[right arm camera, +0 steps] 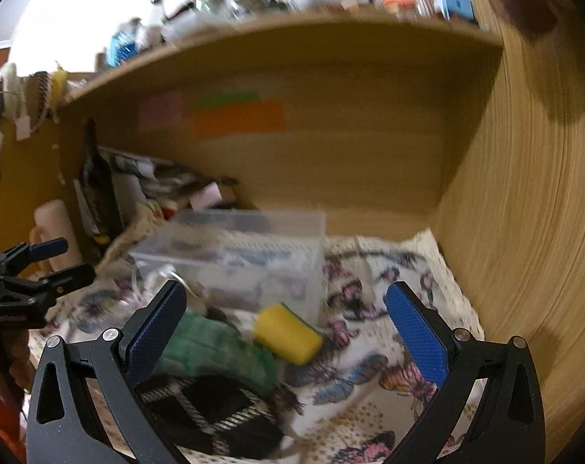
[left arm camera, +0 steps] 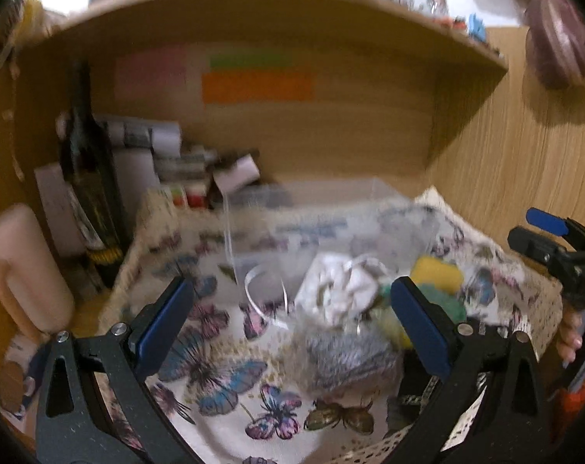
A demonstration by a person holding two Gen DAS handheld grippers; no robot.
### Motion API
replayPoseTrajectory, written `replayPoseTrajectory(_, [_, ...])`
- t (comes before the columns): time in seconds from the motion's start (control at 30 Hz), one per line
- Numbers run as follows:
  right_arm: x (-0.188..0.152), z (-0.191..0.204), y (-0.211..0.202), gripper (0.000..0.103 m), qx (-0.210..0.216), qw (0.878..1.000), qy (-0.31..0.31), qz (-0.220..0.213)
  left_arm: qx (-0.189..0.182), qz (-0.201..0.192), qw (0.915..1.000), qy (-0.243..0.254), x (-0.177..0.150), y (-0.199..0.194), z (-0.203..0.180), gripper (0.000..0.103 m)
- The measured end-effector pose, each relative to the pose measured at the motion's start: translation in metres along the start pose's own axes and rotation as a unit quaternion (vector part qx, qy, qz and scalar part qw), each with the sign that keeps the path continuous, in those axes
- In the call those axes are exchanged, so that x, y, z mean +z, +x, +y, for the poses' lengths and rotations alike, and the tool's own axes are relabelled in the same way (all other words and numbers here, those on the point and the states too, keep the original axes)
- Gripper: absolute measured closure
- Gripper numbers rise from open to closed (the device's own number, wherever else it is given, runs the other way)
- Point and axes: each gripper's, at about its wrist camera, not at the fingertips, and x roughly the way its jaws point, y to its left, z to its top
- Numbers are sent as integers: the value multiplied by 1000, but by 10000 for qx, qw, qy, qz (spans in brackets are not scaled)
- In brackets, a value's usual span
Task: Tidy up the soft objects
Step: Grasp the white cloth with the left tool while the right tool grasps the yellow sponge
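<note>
Soft things lie on a butterfly-print cloth (left arm camera: 215,371) inside a wooden cubby. In the left wrist view I see a white crumpled cloth (left arm camera: 338,290), a yellow sponge (left arm camera: 437,272), a green cloth (left arm camera: 447,303) and a grey knit piece (left arm camera: 350,359). My left gripper (left arm camera: 292,328) is open and empty just before them. In the right wrist view the yellow sponge (right arm camera: 288,332), the green cloth (right arm camera: 215,352) and a black checked cloth (right arm camera: 211,413) lie between my open, empty right gripper (right arm camera: 292,336) fingers. A clear plastic box (right arm camera: 234,259) stands behind.
The wooden side wall (right arm camera: 524,232) is close on the right. Bottles and boxes (left arm camera: 110,178) crowd the back left, with a pale pink bottle (left arm camera: 25,266) in front. A cluttered shelf (right arm camera: 292,31) runs overhead. The right gripper (left arm camera: 555,255) shows at the left view's right edge.
</note>
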Motion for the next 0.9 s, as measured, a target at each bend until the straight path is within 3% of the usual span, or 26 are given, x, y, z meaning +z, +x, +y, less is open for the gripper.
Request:
replayPoseTrajectory(0.17, [-10,-14,28,15,-15,9984,-19,562,-353,440,9983,-128,1,27,1,1])
replayPoseTrajectory(0.3, [-15,-20,48,26,142,9954,42,944,-493,696,9964,-7,7,49,-7,17])
replayPoseTrajectory(0.43, [-20,-20,68,33,414,9902,145,1323,-628,992,9931,72,6,75,-14,25])
replayPoseTrajectory(0.53, [-24,-20,82,40,611,9848,272,1602,-816,1233,9890,-21,4,91,-15,39])
replayPoseTrajectory(0.6, [-27,-20,91,52,696,9813,316,1769,-959,1353,9861,-83,2,100,-13,56])
replayPoseTrajectory(0.67, [-31,-20,98,60,832,9774,384,1907,-1016,1371,9853,-110,0,102,-13,64])
replayPoseTrajectory(0.8, [-34,-18,95,64,882,9784,388,1827,-1057,1249,9864,-127,-3,101,-9,75])
replayPoseTrajectory(0.9, [-31,-17,84,65,842,9819,381,1655,-1021,993,9897,-120,-2,93,-6,77])
